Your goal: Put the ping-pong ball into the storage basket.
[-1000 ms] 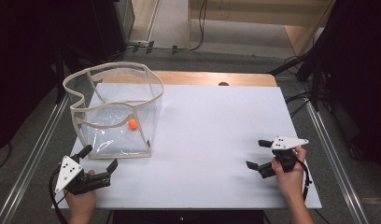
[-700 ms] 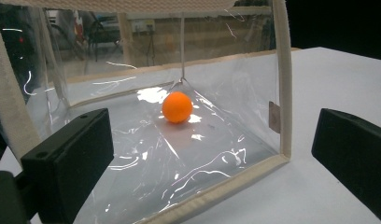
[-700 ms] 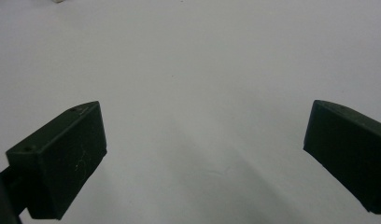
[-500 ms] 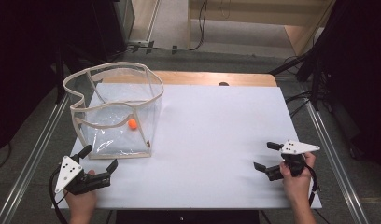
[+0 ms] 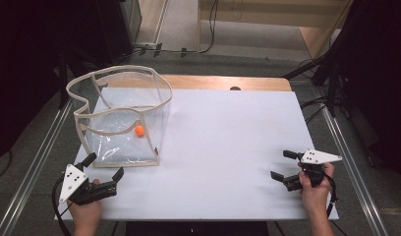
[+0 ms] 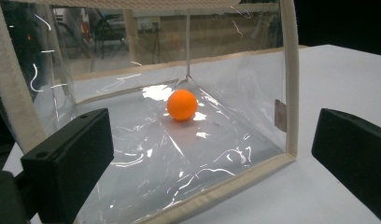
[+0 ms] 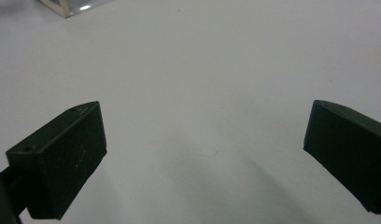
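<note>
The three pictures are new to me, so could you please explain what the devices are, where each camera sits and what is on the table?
A person holds a two-jaw tool in each hand. The high view looks down from above: the left gripper sits near the table's front-left corner, the right gripper near its front-right. The other two pictures come from cameras riding on those tools, looking along their black jaws. On the white table stands a clear bag with cream edging, open at the top, and an orange ball lies inside it. The left gripper faces the bag; the right gripper faces bare table. Both are open and hold nothing.
</note>
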